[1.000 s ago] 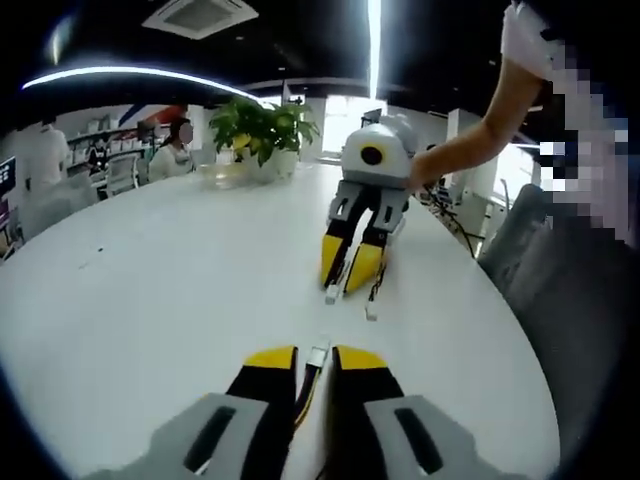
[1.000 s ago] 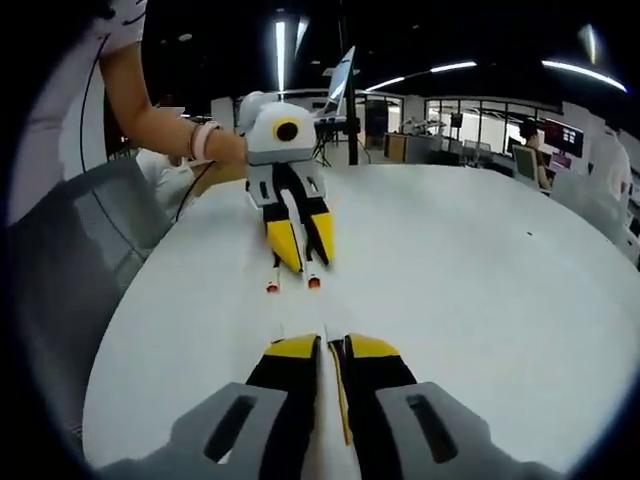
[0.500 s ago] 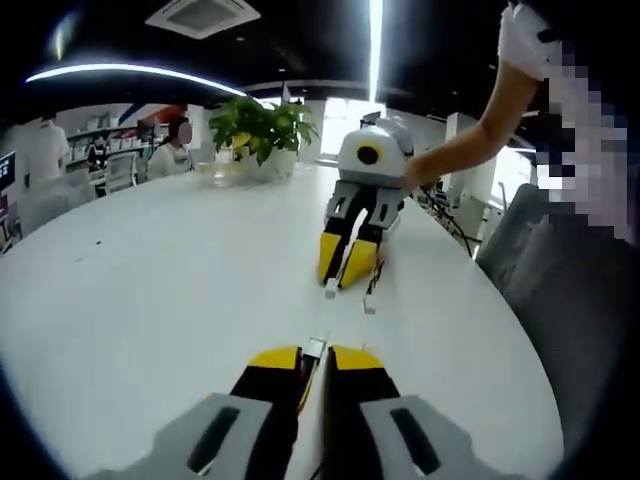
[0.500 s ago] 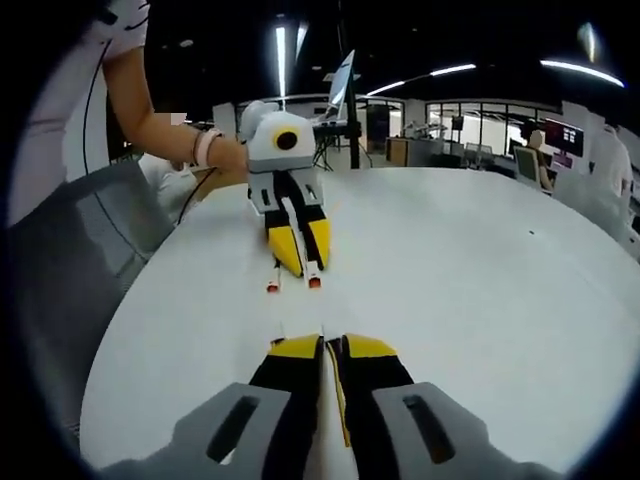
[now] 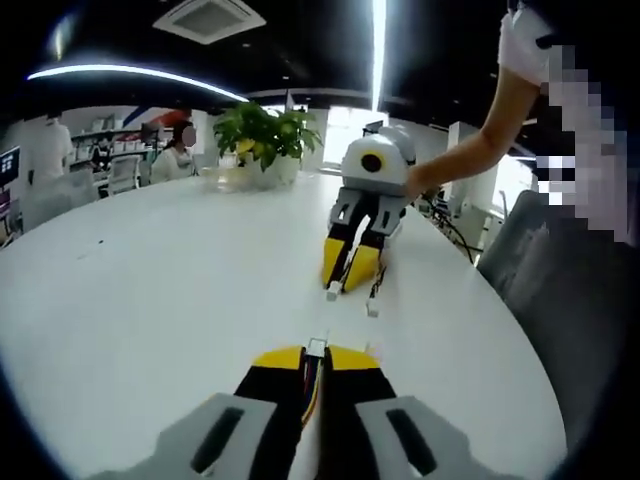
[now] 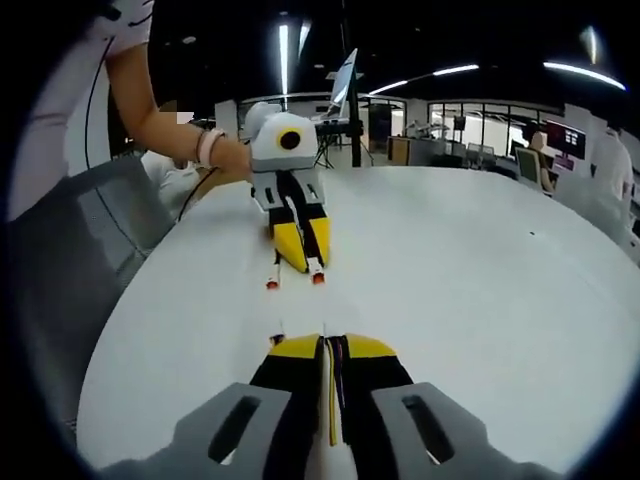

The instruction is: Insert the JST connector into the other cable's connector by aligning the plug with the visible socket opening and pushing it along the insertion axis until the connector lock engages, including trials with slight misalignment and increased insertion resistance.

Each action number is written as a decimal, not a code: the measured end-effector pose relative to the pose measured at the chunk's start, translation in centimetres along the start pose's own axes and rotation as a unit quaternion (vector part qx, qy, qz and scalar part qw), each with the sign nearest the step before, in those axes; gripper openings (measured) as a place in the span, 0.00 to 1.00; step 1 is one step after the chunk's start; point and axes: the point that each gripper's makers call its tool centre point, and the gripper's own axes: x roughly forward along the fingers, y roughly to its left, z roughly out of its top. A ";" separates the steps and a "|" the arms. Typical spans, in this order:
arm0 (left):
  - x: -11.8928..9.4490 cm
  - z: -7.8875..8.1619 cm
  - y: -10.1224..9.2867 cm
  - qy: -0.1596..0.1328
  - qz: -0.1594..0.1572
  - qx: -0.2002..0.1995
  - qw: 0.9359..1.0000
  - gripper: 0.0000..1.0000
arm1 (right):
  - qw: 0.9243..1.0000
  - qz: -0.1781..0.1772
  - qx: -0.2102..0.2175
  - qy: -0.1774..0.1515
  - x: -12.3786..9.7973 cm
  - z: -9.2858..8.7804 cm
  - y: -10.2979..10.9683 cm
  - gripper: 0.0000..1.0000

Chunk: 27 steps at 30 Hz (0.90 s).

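In the left gripper view my left gripper (image 5: pixel 316 353) is shut on a thin cable, whose white JST connector (image 5: pixel 317 346) pokes out past the yellow tips. Facing it across the white table (image 5: pixel 150 280), my right gripper (image 5: pixel 345 278) is shut on the other cable. That cable has one white connector (image 5: pixel 332 292) at the tips and a loose end (image 5: pixel 371 308) lying beside it. In the right gripper view my right gripper (image 6: pixel 328 343) pinches yellow and dark wires. The left gripper (image 6: pixel 303 265) opposite shows a reddish connector (image 6: pixel 318 278) at its tips and another end (image 6: pixel 271 284) on the table. The two connectors are well apart.
A potted plant (image 5: pixel 262 135) stands at the far side of the table. A grey chair (image 5: pixel 560 300) sits by the table edge, also the grey chair (image 6: pixel 70 260). A person's forearm (image 5: pixel 470 150) holds the far gripper. People sit in the office behind.
Both pairs of jaws have narrowed from a small gap to shut on their cables. The grippers stay facing each other at about the same distance.
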 end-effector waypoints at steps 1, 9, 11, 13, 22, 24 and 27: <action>0.0 0.0 0.0 0.001 -0.001 0.001 1.000 0.01 | 1.000 -0.001 0.001 -0.001 0.0 0.0 -0.1 0.04; 0.1 0.4 -0.7 0.009 -0.006 0.009 1.000 0.00 | 1.000 -0.001 0.007 -0.007 -0.4 0.5 -0.1 0.04; 0.1 0.7 -0.9 0.009 -0.010 0.015 1.000 0.00 | 1.000 0.001 0.007 -0.012 -0.5 1.0 0.1 0.04; 0.1 1.1 -1.1 0.007 -0.011 0.018 1.000 0.00 | 1.000 0.006 0.006 -0.016 -0.6 1.6 0.5 0.04; -0.2 2.4 -1.3 0.002 -0.020 0.029 0.999 0.00 | 0.999 0.021 -0.001 -0.027 -0.7 3.2 1.2 0.04; -0.2 2.6 -1.5 0.001 -0.023 0.033 0.999 0.00 | 0.999 0.025 0.000 -0.031 -0.6 3.6 1.3 0.04; -0.1 3.0 -1.8 -0.002 -0.030 0.033 0.999 0.00 | 0.999 0.030 -0.002 -0.037 -0.6 4.3 1.5 0.04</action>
